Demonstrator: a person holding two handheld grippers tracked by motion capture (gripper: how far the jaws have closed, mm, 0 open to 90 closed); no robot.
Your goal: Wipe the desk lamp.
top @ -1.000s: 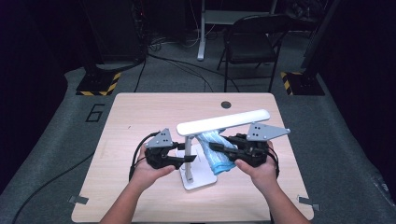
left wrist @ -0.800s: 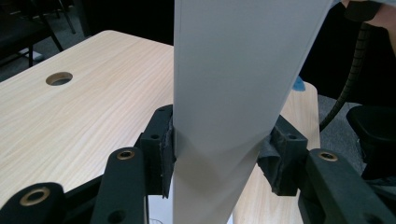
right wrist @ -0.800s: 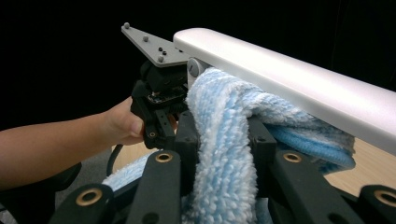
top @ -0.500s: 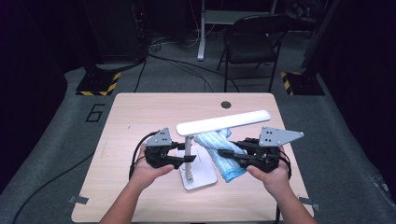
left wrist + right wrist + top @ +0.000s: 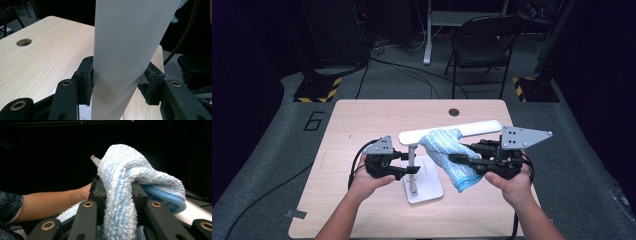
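Note:
A white desk lamp stands mid-table with a square base (image 5: pixel 432 186), a thin upright post (image 5: pixel 412 165) and a long flat head (image 5: pixel 477 128). My left gripper (image 5: pixel 410 163) is shut on the post (image 5: pixel 117 60), its pads pressed against both sides. A light blue fluffy cloth (image 5: pixel 449 155) hangs from my right gripper (image 5: pixel 457 159), which is shut on it. The cloth (image 5: pixel 125 195) drapes over the left part of the lamp head (image 5: pixel 192 211) and hangs down in front of the base.
The light wood table (image 5: pixel 362 125) has a round cable hole (image 5: pixel 454 112) near its far edge. A black folding chair (image 5: pixel 482 50) stands behind the table on the grey floor, with cables and striped stand bases around.
My right gripper has lifted the cloth from beside the lamp base up onto the lamp head and drawn back to the right. The left gripper has kept still on the post.

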